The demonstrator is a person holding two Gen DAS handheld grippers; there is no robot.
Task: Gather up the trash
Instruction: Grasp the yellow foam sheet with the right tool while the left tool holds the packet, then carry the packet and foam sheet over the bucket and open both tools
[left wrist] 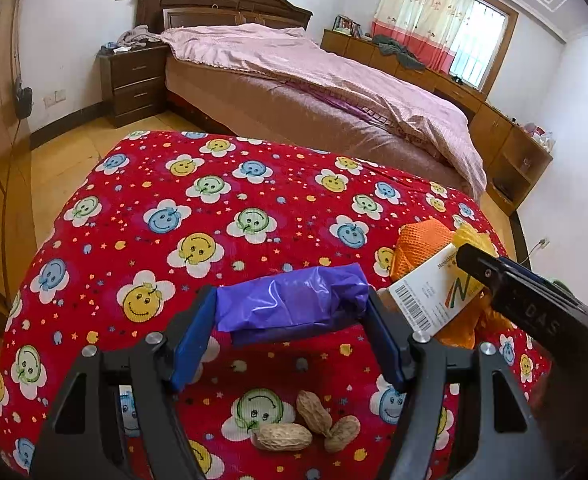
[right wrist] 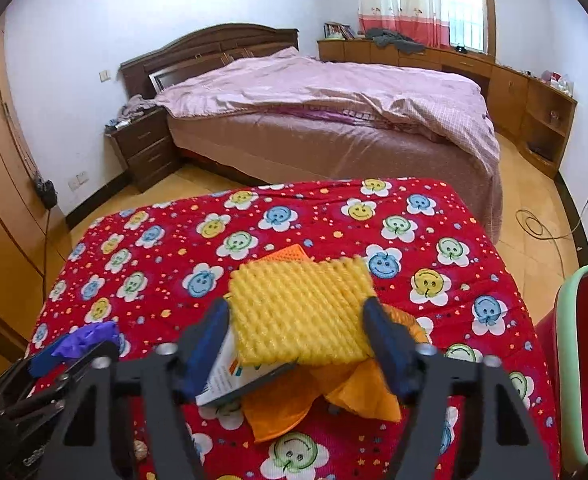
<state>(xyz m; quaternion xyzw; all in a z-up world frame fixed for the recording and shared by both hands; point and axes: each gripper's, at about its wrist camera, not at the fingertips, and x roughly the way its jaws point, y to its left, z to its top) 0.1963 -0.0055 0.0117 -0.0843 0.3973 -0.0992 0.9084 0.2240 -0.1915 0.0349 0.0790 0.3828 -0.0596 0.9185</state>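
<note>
My left gripper (left wrist: 290, 300) is shut on a roll of purple plastic bag (left wrist: 294, 296), held just above the red smiley-flower cloth (left wrist: 174, 208). Three peanuts (left wrist: 305, 428) lie on the cloth under it. My right gripper (right wrist: 295, 308) has a yellow foam net (right wrist: 301, 320) between its blue pads, which touch both of the net's edges. Under the net lie a white barcoded box (right wrist: 230, 380) and orange mesh (right wrist: 286, 412). In the left wrist view one black finger (left wrist: 493, 276) of the right gripper reaches over that box (left wrist: 429, 292).
A red bin with a green rim (right wrist: 565, 360) stands off the table's right edge. A bed with a pink cover (right wrist: 333, 92) is behind the table, with a nightstand (right wrist: 146, 144) to its left and a cable (right wrist: 541, 224) on the floor at right.
</note>
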